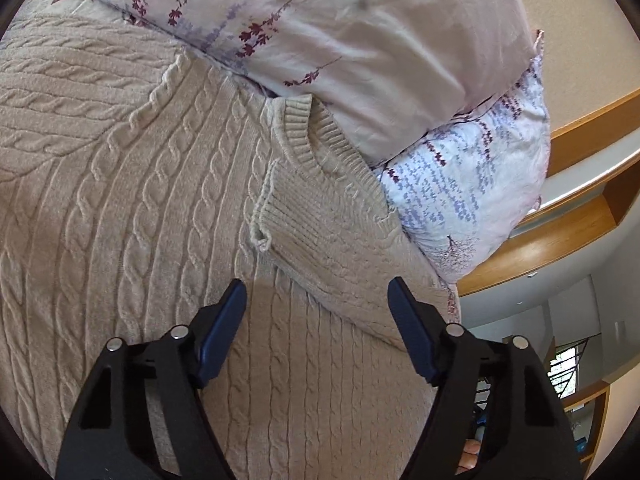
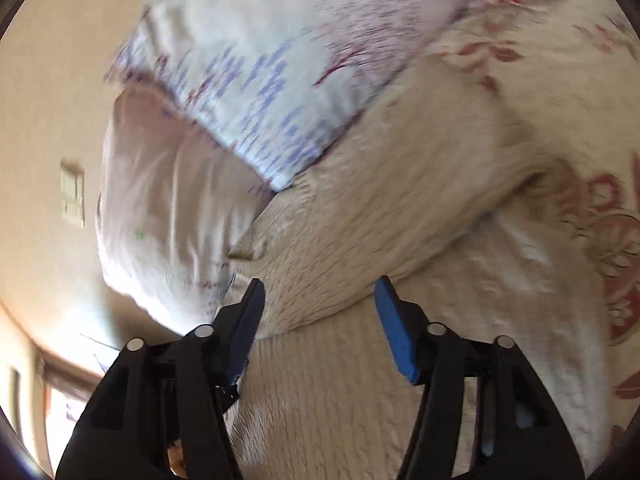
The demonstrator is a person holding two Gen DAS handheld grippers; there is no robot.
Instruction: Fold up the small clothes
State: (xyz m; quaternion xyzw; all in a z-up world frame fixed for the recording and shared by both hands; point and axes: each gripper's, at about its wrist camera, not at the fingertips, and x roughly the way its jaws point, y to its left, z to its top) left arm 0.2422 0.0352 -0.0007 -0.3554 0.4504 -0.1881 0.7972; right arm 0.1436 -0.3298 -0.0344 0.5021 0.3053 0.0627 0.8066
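Hovering with the left claw (image 1: 316,304) spread wide and holding nothing, just above the beige cable-knit sweater (image 1: 132,208) lying on the bed against the floral pillows (image 1: 320,32). Seeing one sleeve (image 1: 332,232) already lying folded across the body, its ribbed cuff (image 1: 266,204) ending near the middle, with the ribbed neckline (image 1: 304,132) tucked up close under the pillows. Hanging with the right claw (image 2: 320,300) likewise spread and empty, over what looks like a folded edge of the sweater (image 2: 380,220) near the pillows (image 2: 248,92) and the patterned bedcover (image 2: 580,60); blurring too much in the right wrist view for finer detail.

Judging the step in hand to be taking hold of the garment for the next fold, probably across the body. Doing it well:

- Lowering each claw until one finger is sliding under the knit edge, not just pressing on top.
- Pinching through all layers at once, sleeve included, so the folded sleeve is not slipping out.
- Gripping at matching points on either side, keeping the fold line straight.
- Lifting only slightly, since thick knit is sagging and stretching under its own weight.
- Steering clear of the pillows while carrying the fold over.
- Watching the cuff, which could be catching on a fingertip.
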